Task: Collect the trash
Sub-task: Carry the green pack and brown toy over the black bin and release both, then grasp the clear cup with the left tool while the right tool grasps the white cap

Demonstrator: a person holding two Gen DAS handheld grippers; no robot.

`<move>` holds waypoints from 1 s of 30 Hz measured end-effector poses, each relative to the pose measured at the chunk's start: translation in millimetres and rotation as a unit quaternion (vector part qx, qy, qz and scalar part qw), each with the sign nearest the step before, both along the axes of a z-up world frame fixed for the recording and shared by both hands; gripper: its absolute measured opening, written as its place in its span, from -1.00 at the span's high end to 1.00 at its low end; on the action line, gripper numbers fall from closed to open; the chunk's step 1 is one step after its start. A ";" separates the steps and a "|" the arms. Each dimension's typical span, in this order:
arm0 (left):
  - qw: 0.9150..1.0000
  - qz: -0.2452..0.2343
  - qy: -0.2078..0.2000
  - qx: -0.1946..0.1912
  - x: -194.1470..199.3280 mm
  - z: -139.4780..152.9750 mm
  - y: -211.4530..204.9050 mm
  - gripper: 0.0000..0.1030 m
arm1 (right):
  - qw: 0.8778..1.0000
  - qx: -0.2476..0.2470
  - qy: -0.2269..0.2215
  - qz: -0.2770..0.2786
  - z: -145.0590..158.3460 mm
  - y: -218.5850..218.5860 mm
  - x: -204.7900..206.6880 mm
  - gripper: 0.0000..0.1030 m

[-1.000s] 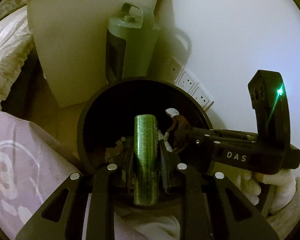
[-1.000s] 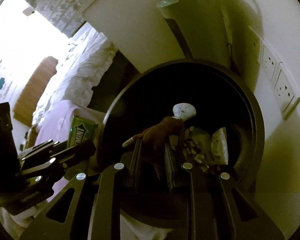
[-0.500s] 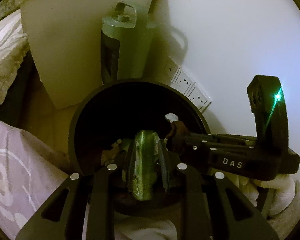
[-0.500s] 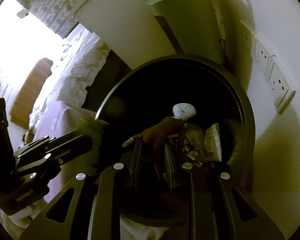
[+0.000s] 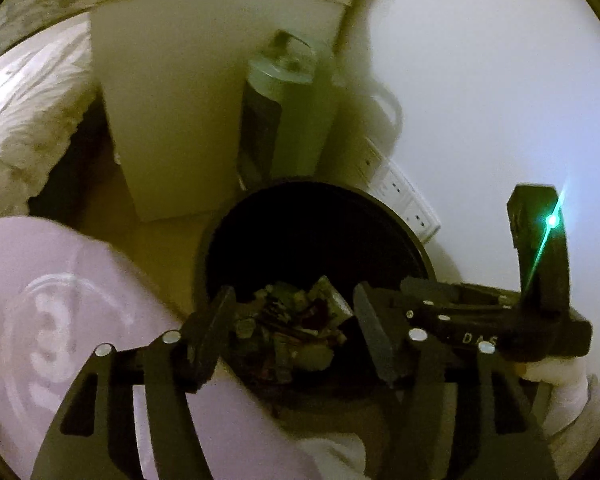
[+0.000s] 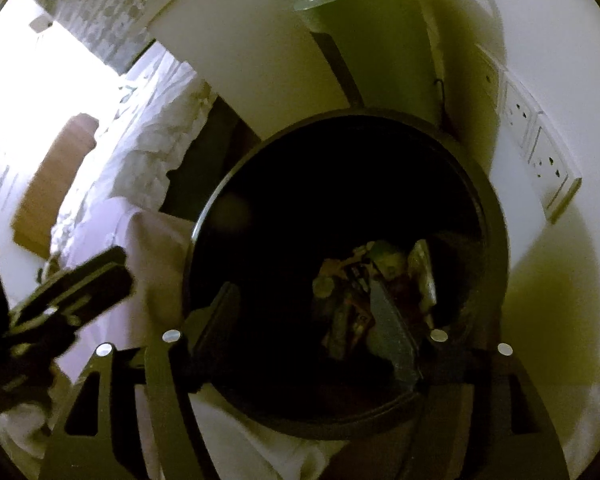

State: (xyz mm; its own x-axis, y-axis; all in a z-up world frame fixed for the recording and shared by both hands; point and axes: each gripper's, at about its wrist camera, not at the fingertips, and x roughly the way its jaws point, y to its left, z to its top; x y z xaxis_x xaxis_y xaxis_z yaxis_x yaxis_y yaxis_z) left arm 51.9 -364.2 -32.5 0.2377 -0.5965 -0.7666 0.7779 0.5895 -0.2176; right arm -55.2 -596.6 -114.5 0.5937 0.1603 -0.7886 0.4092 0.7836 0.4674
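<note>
A round black trash bin (image 5: 414,240) stands on the floor by the wall; it also shows in the right wrist view (image 6: 496,240). A heap of mixed trash (image 5: 296,320) lies at its bottom, seen too in the right wrist view (image 6: 364,276). My left gripper (image 5: 292,320) is open and empty above the bin's near rim. My right gripper (image 6: 304,312) is open and empty over the bin mouth; it also shows in the left wrist view (image 5: 460,312). The green can and the brown item are no longer in the jaws.
A grey-green tower appliance (image 5: 284,112) and a white cabinet (image 5: 172,112) stand behind the bin. Wall sockets (image 6: 540,152) sit to the right. A bed with white frilled linen (image 5: 24,112) is at left. Lilac clothing (image 5: 60,320) is close below the left gripper.
Both grippers opened. The green can left the left jaws and the brown item left the right jaws; both dropped toward the bin. The left gripper pulled back a little.
</note>
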 end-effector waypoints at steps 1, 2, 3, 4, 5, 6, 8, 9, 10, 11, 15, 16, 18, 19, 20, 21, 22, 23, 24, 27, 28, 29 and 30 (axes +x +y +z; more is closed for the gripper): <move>1.000 0.008 0.000 -0.003 2.0 2.2 7.4 -0.22 | 1.000 0.002 -0.001 0.002 1.2 3.3 1.7 -0.33; 1.000 0.014 0.000 -0.006 4.4 3.9 13.5 -0.22 | 1.000 0.003 -0.003 0.005 2.7 6.8 3.3 -0.33; 1.000 0.026 0.000 -0.010 7.3 6.4 24.9 -0.22 | 1.000 0.004 -0.007 0.010 5.0 12.2 5.8 -0.33; 0.999 0.034 0.000 -0.013 9.8 7.5 33.3 -0.23 | 1.000 0.004 -0.010 0.014 6.8 16.2 8.3 -0.33; 0.999 0.044 0.000 -0.014 12.7 8.4 42.5 -0.23 | 1.000 0.002 -0.015 0.023 10.7 24.4 12.2 -0.33; 0.998 0.061 0.000 -0.016 17.0 9.8 57.5 -0.24 | 0.999 0.000 -0.022 0.034 15.5 34.8 17.3 -0.33; 0.996 0.084 -0.003 -0.018 23.4 11.1 79.0 -0.25 | 0.998 -0.003 -0.034 0.054 23.9 52.5 27.7 -0.33; 0.994 0.103 -0.004 -0.018 28.5 11.9 95.5 -0.25 | 0.997 -0.005 -0.038 0.063 27.4 60.3 31.4 -0.33; 0.993 0.117 -0.004 -0.018 32.1 12.4 107.2 -0.25 | 0.996 -0.006 -0.045 0.077 32.7 73.0 37.7 -0.33; 0.991 0.130 -0.004 -0.018 35.9 13.1 119.1 -0.26 | 0.995 -0.009 -0.051 0.089 37.3 84.1 43.1 -0.33; 0.981 0.192 -0.021 -0.011 48.5 15.4 170.5 -0.51 | 0.989 -0.016 -0.068 0.131 52.2 124.2 61.5 -0.33; 0.979 0.204 -0.024 -0.009 51.6 15.2 182.9 -0.51 | 0.987 -0.017 -0.071 0.140 55.0 132.6 65.2 -0.33; 0.974 0.223 -0.026 -0.005 55.1 14.6 203.1 -0.51 | 0.984 -0.020 -0.075 0.160 59.8 153.6 73.5 -0.33; 0.972 0.234 -0.030 -0.002 57.4 13.8 213.6 -0.51 | 0.983 -0.019 -0.076 0.169 61.8 162.6 77.4 -0.33; 0.969 0.244 -0.032 0.001 59.2 12.7 222.7 -0.51 | 0.981 -0.017 -0.075 0.178 63.7 171.5 80.9 -0.33; 0.967 0.252 -0.033 0.003 59.9 11.9 232.1 -0.51 | 0.980 -0.017 -0.076 0.186 65.2 179.5 83.8 -0.33; 0.964 0.263 -0.033 0.007 62.1 9.7 243.0 -0.51 | 0.977 -0.019 -0.077 0.197 67.3 191.3 88.6 -0.33; 0.963 0.269 -0.033 0.008 63.4 9.2 251.9 -0.51 | 0.976 -0.020 -0.077 0.204 68.1 198.7 90.9 -0.33; 0.960 0.277 -0.032 0.010 65.5 7.7 260.7 -0.51 | 0.974 -0.022 -0.077 0.213 68.8 207.6 93.9 -0.33; 0.954 0.299 -0.032 0.018 72.1 2.5 281.5 -0.51 | 0.968 -0.026 -0.076 0.237 69.0 232.0 102.8 -0.33; 0.952 0.305 -0.031 0.019 72.0 0.7 288.9 -0.51 | 0.966 -0.027 -0.075 0.244 69.3 241.1 107.3 -0.33; 0.950 0.309 -0.030 0.020 73.5 -0.7 294.4 -0.51 | 0.965 -0.029 -0.074 0.250 69.3 247.7 109.3 -0.33; 0.949 0.313 -0.029 0.022 75.5 -2.7 298.6 -0.51 | 0.963 -0.031 -0.073 0.257 69.1 255.2 112.4 -0.33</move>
State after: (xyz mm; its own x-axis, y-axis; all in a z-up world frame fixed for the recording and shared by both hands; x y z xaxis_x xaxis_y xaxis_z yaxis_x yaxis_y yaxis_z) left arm 127.4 -65.6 -35.2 0.5770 -0.2913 -0.7631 0.2810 0.9480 -0.1494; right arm 57.2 -341.5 -45.4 0.5541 0.4178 -0.7200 -0.1059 0.8933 0.4369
